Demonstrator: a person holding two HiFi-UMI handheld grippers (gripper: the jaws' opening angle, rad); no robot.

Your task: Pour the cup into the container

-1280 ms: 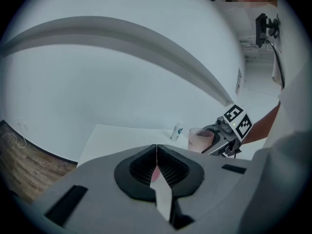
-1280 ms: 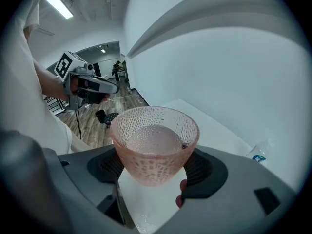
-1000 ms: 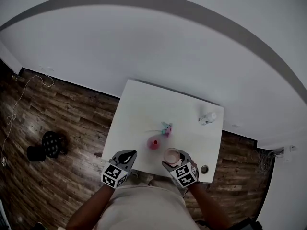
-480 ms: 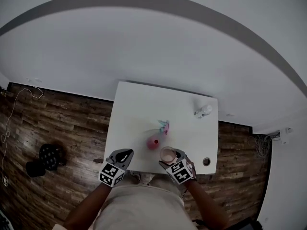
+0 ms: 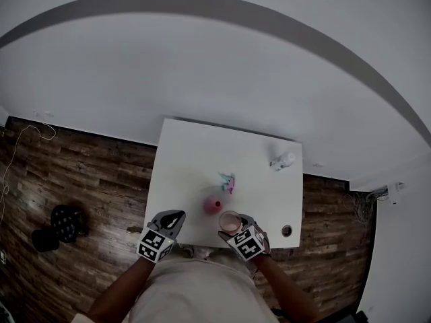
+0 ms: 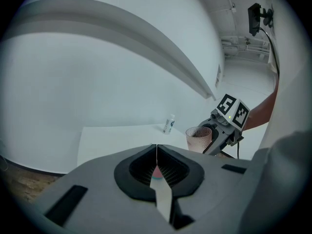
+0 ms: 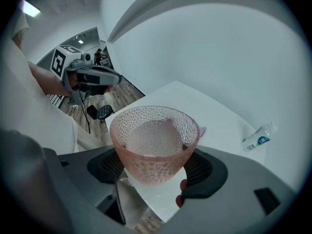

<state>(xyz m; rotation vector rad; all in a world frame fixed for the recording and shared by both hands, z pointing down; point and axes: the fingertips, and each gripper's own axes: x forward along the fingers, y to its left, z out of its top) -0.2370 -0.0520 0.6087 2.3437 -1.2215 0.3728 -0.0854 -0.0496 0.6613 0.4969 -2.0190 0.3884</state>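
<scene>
The white table (image 5: 182,153) has its near edge just in front of the person, with wood floor (image 5: 81,173) to the left and right. Its widest bare stretch is the far left. A bottle (image 5: 283,160) lies near the far right corner, and a small teal-and-pink thing (image 5: 227,182) sits mid-table.

Both forearms reach forward from the body, level with each other. The left gripper (image 5: 172,218) hangs over the near left edge, its jaws pressed together on nothing. The right gripper (image 5: 236,226) is clamped on the cup (image 5: 229,221) — a dimpled pink glass, held upright by its lower wall above the table's near edge.

The pink container (image 5: 213,205) stands on the table just left of and beyond the cup, apart from it, between the two grippers. I cannot tell whether the cup or the container holds anything — the cup's inside shows only a pale round patch.
</scene>
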